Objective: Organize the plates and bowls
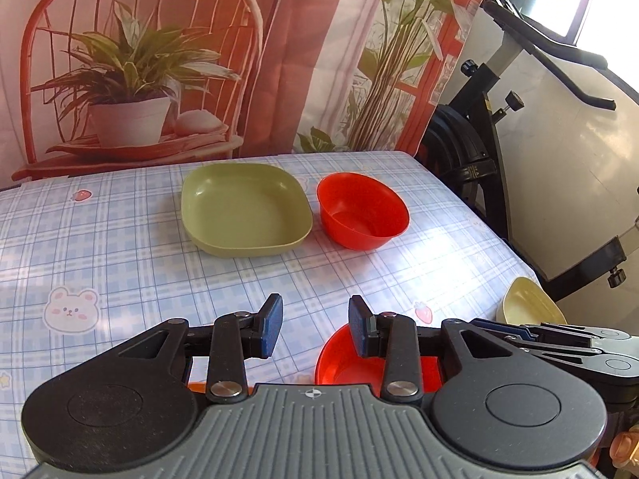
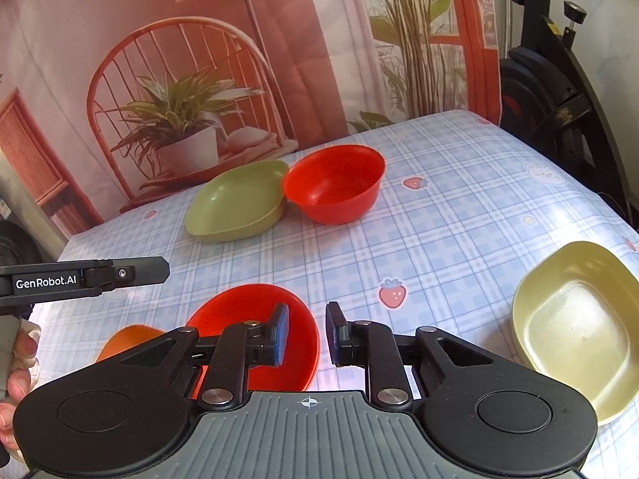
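We hold both tools low over the near edge of the checked tablecloth [image 2: 459,207], and neither carries anything: the left gripper [image 1: 315,325] has its blue pads spread with only cloth between them, and the right gripper [image 2: 307,333] is parted the same way. The relation that matters is the near red bowl [image 2: 259,319], which sits directly beneath and just ahead of both tools, under the left gripper's right finger and the right gripper's left finger; we judge the right one slightly better placed to take its rim. Being round, it offers no preferred axis. Ahead of us, well apart, the green square plate [image 1: 243,209] and the far red bowl [image 1: 361,209] stand close side by side, likely where stacking belongs. The pale yellow plate [image 2: 575,327] lies near, off to the right gripper's right. An orange dish [image 2: 127,337] peeks out to its left. Nothing stands between us and the far pair.
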{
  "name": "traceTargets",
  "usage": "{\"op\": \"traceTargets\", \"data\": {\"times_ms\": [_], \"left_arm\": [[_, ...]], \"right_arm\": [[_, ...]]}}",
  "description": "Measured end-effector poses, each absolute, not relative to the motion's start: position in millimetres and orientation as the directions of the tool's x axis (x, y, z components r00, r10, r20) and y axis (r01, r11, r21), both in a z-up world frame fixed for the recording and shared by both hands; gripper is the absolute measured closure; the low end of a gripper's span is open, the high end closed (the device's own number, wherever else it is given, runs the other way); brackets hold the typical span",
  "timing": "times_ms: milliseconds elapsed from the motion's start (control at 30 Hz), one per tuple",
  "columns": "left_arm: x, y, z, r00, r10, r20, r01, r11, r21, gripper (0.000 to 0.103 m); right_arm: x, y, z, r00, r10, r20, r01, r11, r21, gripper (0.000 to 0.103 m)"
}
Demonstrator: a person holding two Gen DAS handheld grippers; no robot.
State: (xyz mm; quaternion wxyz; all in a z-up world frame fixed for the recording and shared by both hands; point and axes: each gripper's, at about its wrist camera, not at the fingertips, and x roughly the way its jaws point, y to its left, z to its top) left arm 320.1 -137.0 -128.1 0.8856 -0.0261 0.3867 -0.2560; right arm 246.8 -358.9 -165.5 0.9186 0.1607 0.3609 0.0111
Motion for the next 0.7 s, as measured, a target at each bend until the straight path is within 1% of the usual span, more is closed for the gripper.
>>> {"op": "traceTargets", "data": {"times_ms": [100,300,467,700], "left_arm": [[328.9,-138.1,-122.9,0.583,-0.502,-0.638,0.445,0.855,-0.266,0.063],[357.2,-155.4,-127.4,0.598,-0.491,-0.633,0.445,0.861,-0.246,0.063],[385.2,-173.8,-140.5,0.582,-0.490,-0.648,0.441,0.861,-0.255,0.063],[407.3,-192.8,-153.2,0.566,-0.500,-0.655,0.457,0.852,-0.256,0.063]], "right_arm": [[260.3,-368.2,-157.4,0.767,0.113,-0.632,0.087,0.957,0.276,0.083],[298.7,-397.5,-162.2,0.797,0.071,-0.599,0.112,0.958,0.263,0.083],[334.5,-418.0,-178.8,0.800,0.055,-0.598,0.149,0.946,0.286,0.083],[376.6,-429.8,-209.7,0.778,0.048,-0.626,0.188,0.933,0.306,0.083]]}}
